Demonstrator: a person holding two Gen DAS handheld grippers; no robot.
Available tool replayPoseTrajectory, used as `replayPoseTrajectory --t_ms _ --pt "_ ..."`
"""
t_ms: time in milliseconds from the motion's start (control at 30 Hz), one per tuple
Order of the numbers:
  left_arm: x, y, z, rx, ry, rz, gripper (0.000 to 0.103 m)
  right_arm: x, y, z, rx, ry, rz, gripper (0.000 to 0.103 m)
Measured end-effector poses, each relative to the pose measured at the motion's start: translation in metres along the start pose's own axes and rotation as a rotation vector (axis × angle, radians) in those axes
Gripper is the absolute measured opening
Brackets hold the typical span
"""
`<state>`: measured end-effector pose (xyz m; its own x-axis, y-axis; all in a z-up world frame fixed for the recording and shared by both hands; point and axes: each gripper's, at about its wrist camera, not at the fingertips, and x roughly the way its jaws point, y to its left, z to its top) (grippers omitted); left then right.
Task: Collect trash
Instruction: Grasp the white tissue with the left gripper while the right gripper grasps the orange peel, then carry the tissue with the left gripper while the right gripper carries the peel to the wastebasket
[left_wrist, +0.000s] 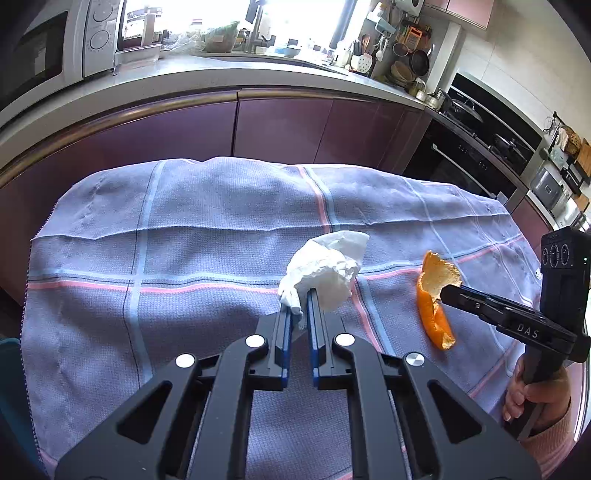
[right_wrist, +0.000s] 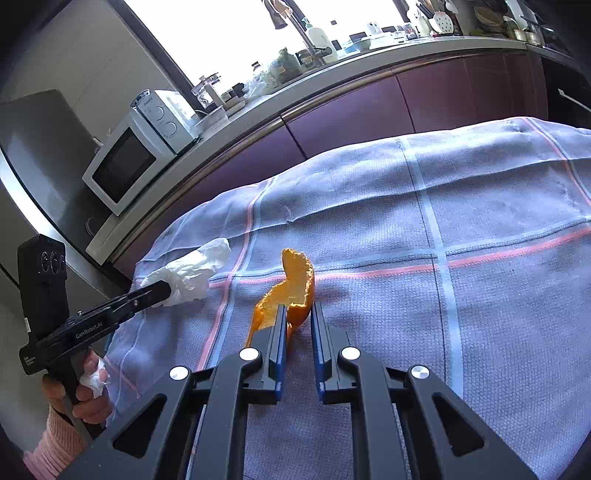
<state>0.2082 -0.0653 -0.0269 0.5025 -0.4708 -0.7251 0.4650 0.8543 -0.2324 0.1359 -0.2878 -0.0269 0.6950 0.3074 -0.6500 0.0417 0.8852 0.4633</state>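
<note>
Left gripper (left_wrist: 299, 301) pinched tight on the near edge of the crumpled white tissue (left_wrist: 325, 271). Right gripper (right_wrist: 299, 308) clamped on the orange peel (right_wrist: 291, 291), one curl sticking up past the tips. Both pieces lie on the lilac checked cloth (left_wrist: 184, 221) with pink and blue stripes, peel just right of the tissue, apart from it. Cloth is creased, covers the whole work surface. Behind the cloth: curved purple cabinets (left_wrist: 280, 125), grey countertop (left_wrist: 166, 77) above them, white microwave (right_wrist: 125, 166) at its left end, bright window behind, black oven (left_wrist: 476, 155) to the right.
</note>
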Motion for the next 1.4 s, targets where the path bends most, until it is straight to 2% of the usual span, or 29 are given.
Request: replayPoseTrajectory --t_ms 300,467,900,1400 --pt "-0.045 0.001 -0.018 0.005 -0.070 -0.005 0.008 -0.014 0.012 -0.003 -0.024 -0.021 0.047 0.009" --pt "-0.069 0.005 -0.030 -0.006 -0.109 0.024 0.008 -0.022 0.018 -0.005 -0.044 -0.031 0.068 0.007" --pt "-0.116 0.023 -0.064 -0.053 -0.155 0.026 0.008 -0.035 0.040 -0.013 -0.088 -0.041 0.109 0.005" --pt "-0.158 0.041 -0.094 -0.075 -0.196 0.077 0.008 -0.037 0.084 -0.022 -0.148 -0.027 0.209 0.005"
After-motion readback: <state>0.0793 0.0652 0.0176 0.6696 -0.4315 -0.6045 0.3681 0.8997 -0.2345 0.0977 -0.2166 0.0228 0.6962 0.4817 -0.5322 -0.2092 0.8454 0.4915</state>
